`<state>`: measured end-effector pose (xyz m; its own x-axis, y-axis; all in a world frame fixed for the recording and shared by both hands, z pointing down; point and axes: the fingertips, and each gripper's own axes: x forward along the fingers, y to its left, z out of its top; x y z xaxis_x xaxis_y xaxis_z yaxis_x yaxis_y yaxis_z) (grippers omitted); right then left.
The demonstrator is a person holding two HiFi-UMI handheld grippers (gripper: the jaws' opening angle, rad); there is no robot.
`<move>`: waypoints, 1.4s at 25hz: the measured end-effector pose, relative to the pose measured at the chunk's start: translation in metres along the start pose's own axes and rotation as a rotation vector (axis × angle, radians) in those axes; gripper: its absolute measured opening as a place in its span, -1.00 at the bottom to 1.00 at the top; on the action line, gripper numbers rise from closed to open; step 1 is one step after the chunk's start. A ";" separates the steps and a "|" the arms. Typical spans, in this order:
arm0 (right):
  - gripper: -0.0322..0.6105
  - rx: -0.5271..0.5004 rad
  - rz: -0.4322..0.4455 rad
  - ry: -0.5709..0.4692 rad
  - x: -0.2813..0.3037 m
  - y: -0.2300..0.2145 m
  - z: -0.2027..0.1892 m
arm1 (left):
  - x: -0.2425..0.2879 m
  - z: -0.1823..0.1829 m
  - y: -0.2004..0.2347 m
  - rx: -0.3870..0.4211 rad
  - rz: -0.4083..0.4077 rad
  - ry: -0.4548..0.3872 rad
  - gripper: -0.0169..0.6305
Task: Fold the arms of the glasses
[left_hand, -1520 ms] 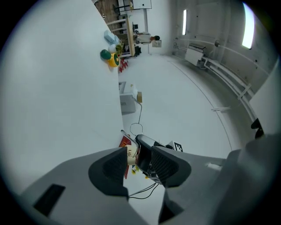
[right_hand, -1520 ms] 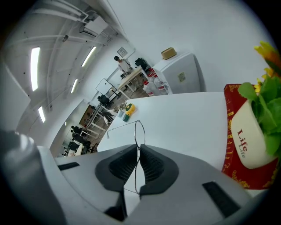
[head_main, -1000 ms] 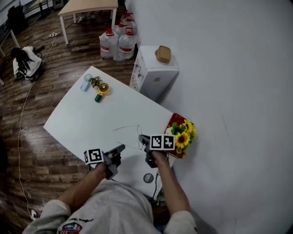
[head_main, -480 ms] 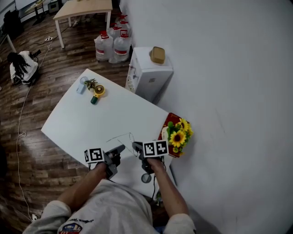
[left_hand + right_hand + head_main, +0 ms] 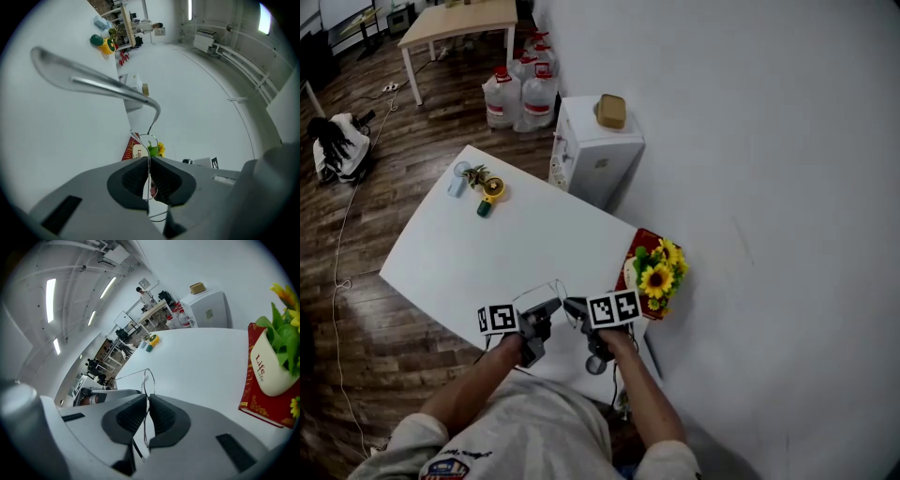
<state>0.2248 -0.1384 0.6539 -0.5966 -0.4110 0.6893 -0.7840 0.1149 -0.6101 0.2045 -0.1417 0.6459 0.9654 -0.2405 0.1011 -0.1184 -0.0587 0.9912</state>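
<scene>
Thin wire-framed glasses [image 5: 547, 288] hang between my two grippers above the near edge of the white table [image 5: 487, 253]. My left gripper [image 5: 553, 307] is shut on the frame wire [image 5: 149, 180]; one arm of the glasses [image 5: 93, 83] sweeps up and left, large and close, in the left gripper view. My right gripper [image 5: 572, 305] is shut on the wire [image 5: 147, 420] too, with a lens rim [image 5: 149, 378] sticking out just past its jaws. The two sets of jaws nearly meet tip to tip.
A pot of sunflowers [image 5: 656, 277] stands on a red book at the table's right edge. A yellow and green toy [image 5: 488, 193] and a blue cup [image 5: 457, 178] sit at the far corner. Behind the table stand a white cabinet [image 5: 595, 150] and water jugs [image 5: 516, 94].
The two grippers have drawn closer together, the right one moving left toward the left one. The glasses stayed in their grip.
</scene>
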 end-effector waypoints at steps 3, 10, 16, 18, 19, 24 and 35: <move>-0.82 0.011 -0.004 -0.008 -0.003 -0.002 -0.001 | 0.003 -0.006 -0.007 -0.034 -0.027 0.015 -0.89; -0.82 0.019 -0.024 -0.034 -0.011 -0.011 0.010 | -0.004 -0.006 -0.007 0.188 0.025 0.086 -0.65; -0.82 0.002 -0.031 -0.042 -0.014 -0.010 0.020 | -0.041 0.013 0.007 0.439 0.142 0.059 -0.54; -0.82 -0.006 -0.033 -0.040 -0.013 -0.010 0.022 | -0.058 0.025 0.016 0.506 0.194 0.034 -0.53; -0.82 -0.009 -0.033 -0.038 -0.012 -0.009 0.023 | -0.067 0.032 0.018 0.544 0.222 0.019 -0.53; -0.82 -0.022 -0.029 -0.028 -0.007 -0.005 0.024 | -0.097 0.066 0.010 0.798 0.316 -0.030 -0.53; -0.82 -0.036 -0.019 -0.028 -0.008 0.002 0.033 | -0.091 0.061 -0.008 1.185 0.364 0.120 -0.65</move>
<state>0.2336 -0.1649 0.6341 -0.5771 -0.4383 0.6891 -0.8011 0.1396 -0.5821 0.1034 -0.1790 0.6238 0.8402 -0.3395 0.4229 -0.4596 -0.8597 0.2230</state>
